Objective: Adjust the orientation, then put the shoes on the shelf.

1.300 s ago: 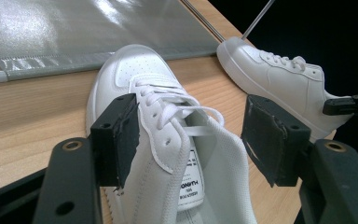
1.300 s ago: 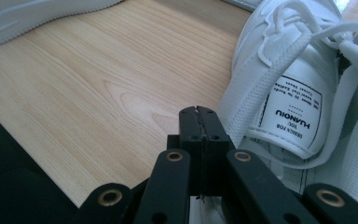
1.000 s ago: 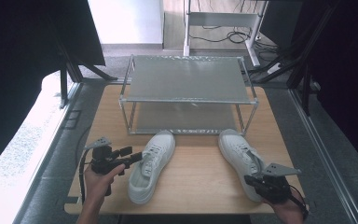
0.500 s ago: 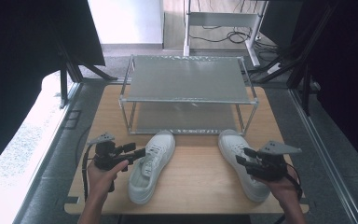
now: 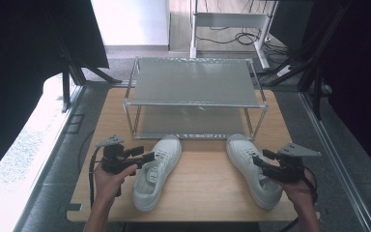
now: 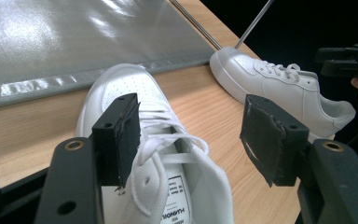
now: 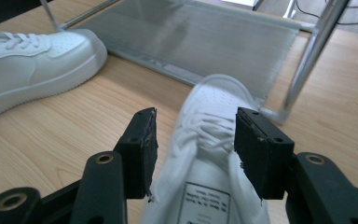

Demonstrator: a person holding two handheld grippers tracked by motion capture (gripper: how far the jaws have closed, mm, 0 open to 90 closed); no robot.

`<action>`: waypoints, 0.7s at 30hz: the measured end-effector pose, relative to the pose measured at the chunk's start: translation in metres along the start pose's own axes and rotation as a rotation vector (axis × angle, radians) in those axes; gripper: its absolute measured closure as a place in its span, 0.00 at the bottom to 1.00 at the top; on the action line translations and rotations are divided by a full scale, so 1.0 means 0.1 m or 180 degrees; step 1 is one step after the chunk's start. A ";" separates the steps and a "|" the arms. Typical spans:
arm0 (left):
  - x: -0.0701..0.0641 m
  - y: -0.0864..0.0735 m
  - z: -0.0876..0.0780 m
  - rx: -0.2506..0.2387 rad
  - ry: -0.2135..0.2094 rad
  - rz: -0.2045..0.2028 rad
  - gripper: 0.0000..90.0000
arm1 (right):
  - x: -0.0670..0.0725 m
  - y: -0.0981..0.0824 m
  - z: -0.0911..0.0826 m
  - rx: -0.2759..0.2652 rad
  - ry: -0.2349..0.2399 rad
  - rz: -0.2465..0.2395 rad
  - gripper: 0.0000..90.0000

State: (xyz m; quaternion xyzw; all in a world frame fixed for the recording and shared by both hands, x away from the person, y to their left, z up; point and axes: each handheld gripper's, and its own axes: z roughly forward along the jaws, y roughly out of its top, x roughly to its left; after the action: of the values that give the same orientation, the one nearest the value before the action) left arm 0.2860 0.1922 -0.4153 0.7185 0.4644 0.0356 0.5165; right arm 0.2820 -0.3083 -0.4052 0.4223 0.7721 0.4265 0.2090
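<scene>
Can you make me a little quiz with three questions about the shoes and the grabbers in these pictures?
1. True or false: both white shoes sit on the top shelf of the metal rack.
2. The left shoe has its toe pointing which way? A) toward the rack B) toward the person C) off the table's left edge
3. Fill in: the right gripper has its jaws ___ around the laces of the right shoe.

Key
1. False: both stand on the wooden table, in front of the rack.
2. A.
3. Open: the pads stand either side of the shoe, not pressing on it, having just been opening. The left gripper is open as well.
</scene>
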 end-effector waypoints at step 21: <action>0.05 -0.24 0.18 0.0424 0.0520 0.0168 0.51 | -0.13 -0.10 0.00 0.0193 -0.0013 0.0058 0.53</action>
State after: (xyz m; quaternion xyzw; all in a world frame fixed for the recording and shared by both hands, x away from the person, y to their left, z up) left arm 0.2830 0.1838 -0.4441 0.7579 0.4872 0.0766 0.4269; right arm 0.2843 -0.3214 -0.4142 0.4364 0.7803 0.4039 0.1937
